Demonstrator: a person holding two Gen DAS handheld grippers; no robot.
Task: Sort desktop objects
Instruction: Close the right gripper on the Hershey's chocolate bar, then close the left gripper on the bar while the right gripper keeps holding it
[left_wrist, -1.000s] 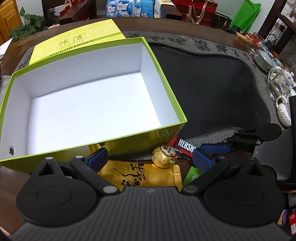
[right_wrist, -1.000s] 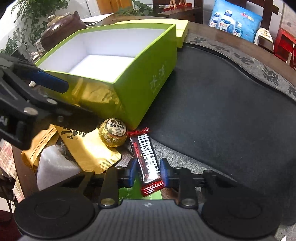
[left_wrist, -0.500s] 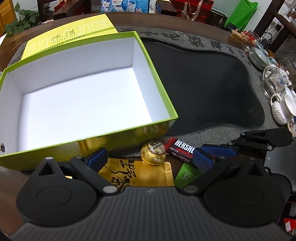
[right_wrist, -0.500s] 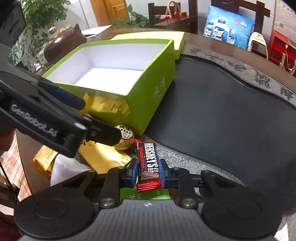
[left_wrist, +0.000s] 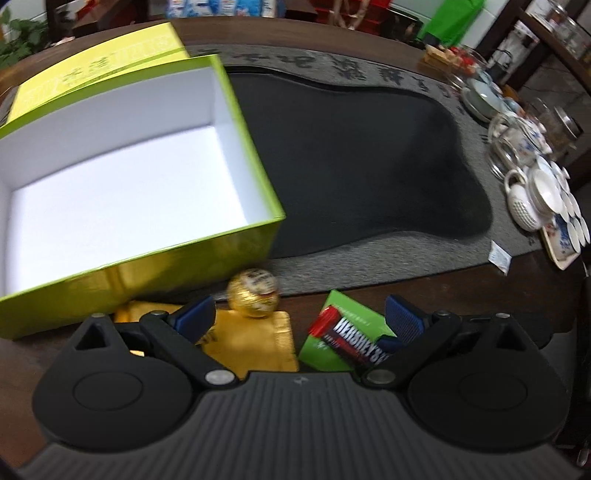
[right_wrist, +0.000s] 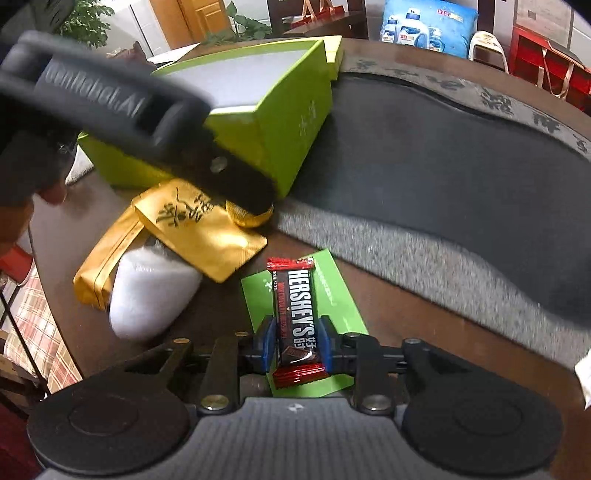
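My right gripper (right_wrist: 295, 341) is shut on the lower part of a Hershey's chocolate bar (right_wrist: 294, 306) and holds it above a green card (right_wrist: 332, 295). In the left wrist view the bar (left_wrist: 351, 341) lies over the green card (left_wrist: 347, 314). My left gripper (left_wrist: 299, 317) stands open just in front of a gold foil ball (left_wrist: 253, 297) and over a gold pouch (left_wrist: 258, 347). One of its fingers (right_wrist: 236, 181) hides part of the ball (right_wrist: 255, 221). The green shoe box (left_wrist: 147, 280) is open, with a bare white floor.
A dark stone tea tray (left_wrist: 351, 166) fills the table's middle. Teapots and cups (left_wrist: 532, 192) crowd the right edge. The box lid (left_wrist: 92, 74) lies behind the box. A white packet (right_wrist: 151, 291) and another gold pouch (right_wrist: 99, 273) lie at the near left.
The right gripper has drawn the chocolate bar away from the ball and box to above the green card. The left gripper has moved right, so the box sits further left in its view.
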